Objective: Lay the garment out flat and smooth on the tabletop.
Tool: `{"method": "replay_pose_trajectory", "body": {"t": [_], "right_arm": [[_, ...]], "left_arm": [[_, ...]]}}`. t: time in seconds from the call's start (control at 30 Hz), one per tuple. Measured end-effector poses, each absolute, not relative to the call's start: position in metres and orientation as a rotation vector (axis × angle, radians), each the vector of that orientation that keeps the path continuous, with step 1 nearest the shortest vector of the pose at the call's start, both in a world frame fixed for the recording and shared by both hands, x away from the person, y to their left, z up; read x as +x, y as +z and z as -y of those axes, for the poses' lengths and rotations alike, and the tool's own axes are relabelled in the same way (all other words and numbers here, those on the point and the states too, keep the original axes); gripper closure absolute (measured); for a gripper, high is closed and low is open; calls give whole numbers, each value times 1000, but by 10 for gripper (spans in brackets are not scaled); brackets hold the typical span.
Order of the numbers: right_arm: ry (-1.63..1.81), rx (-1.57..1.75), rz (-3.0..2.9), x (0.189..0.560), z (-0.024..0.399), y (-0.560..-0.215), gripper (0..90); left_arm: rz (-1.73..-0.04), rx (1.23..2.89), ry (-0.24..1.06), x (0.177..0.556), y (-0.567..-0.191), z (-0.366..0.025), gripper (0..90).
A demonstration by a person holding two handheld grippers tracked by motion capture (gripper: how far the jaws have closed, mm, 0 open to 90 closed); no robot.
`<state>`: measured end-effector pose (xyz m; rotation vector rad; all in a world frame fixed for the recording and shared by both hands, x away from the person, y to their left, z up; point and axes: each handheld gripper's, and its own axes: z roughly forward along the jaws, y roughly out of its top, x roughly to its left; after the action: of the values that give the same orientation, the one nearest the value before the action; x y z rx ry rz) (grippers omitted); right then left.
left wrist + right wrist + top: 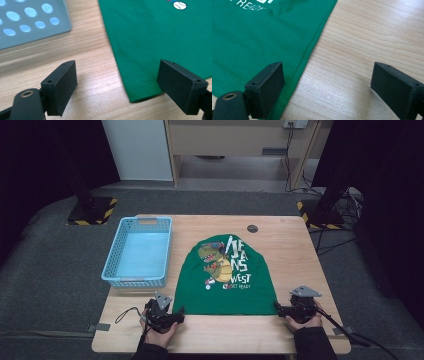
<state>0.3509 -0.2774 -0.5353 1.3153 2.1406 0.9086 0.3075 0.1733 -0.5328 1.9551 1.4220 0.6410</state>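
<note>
Both grippers, left point(176, 316) and right point(278, 308), are nearing the shirt's point(227, 285) 6 o'clock hem corners, jaws wide and empty; next, pinching each corner.

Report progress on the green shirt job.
Done: the green shirt lies flat on the table. In hand: the left gripper and right gripper stand open at its two near hem corners. Left: gripping them; the blue basket holds nothing.

Light wooden table point(290, 245). Green T-shirt point(225, 290) lies flat on it, dinosaur print up, hem corners just ahead of the left gripper point(176, 316) and right gripper point(278, 308). Blue perforated basket point(120, 275) stands beyond the left gripper.
</note>
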Motion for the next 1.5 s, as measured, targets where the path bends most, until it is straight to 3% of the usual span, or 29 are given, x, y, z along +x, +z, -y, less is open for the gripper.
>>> {"method": "replay_pose_trajectory", "body": {"t": [0.5,0.87,1.2,1.5], "right_arm": [[957,1306,-2109,352,276,-526,116],[1113,1306,-2096,379,241,-507,140],[1047,1353,-2164,416,217,-524,170],[959,1295,-2207,412,211,-535,198]], "left_arm": [[-1349,1920,587,317,-520,-177,151],[-1289,1919,511,360,-507,-153,184],[-1306,1980,458,390,-528,-141,188],[-1280,2080,529,381,-530,-131,175]]}}
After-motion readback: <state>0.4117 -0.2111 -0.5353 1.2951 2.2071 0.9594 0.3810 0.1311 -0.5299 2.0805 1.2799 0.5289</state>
